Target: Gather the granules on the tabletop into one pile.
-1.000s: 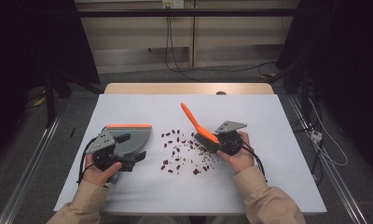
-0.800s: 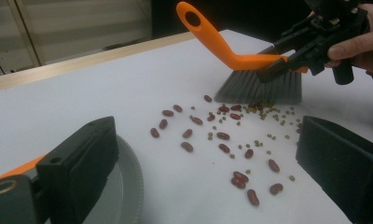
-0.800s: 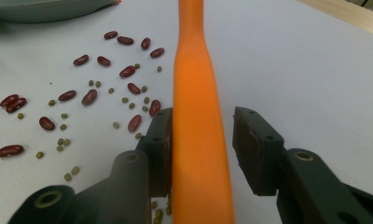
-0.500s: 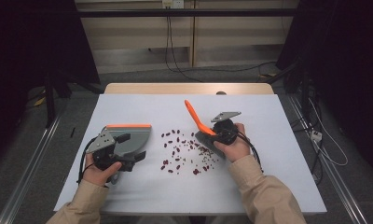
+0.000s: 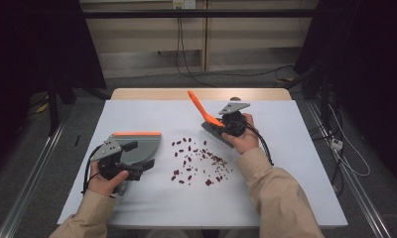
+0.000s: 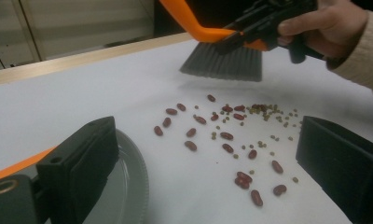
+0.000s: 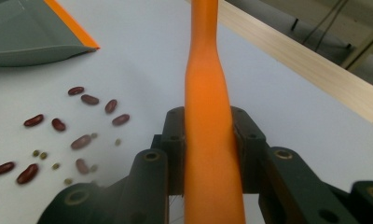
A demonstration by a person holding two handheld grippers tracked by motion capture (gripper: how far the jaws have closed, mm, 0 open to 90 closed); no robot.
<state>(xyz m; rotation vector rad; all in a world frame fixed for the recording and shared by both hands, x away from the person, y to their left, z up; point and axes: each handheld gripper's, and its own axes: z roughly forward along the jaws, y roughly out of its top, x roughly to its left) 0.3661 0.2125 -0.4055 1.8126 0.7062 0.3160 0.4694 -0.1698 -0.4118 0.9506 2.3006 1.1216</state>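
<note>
1. Brush [image 5: 209,118], with an orange handle and grey bristles, is clamped by its handle between the jaws of the right gripper [image 5: 225,124], which are closed tight against both sides of the handle in the right gripper view; the bristles hang just above the white table [image 5: 296,163], at the far right edge of the spill.
2. Red beans [image 5: 189,161] and smaller green ones [image 5: 217,159] lie scattered across the middle of the table, between the two grippers.
3. Dustpan [image 5: 139,146], grey with an orange edge, rests flat on the table to the left of the beans.
4. The left gripper [image 5: 139,168] stands with its jaws wide apart; in the left gripper view one jaw lies over the dustpan's rim, the other well clear to the right.
</note>
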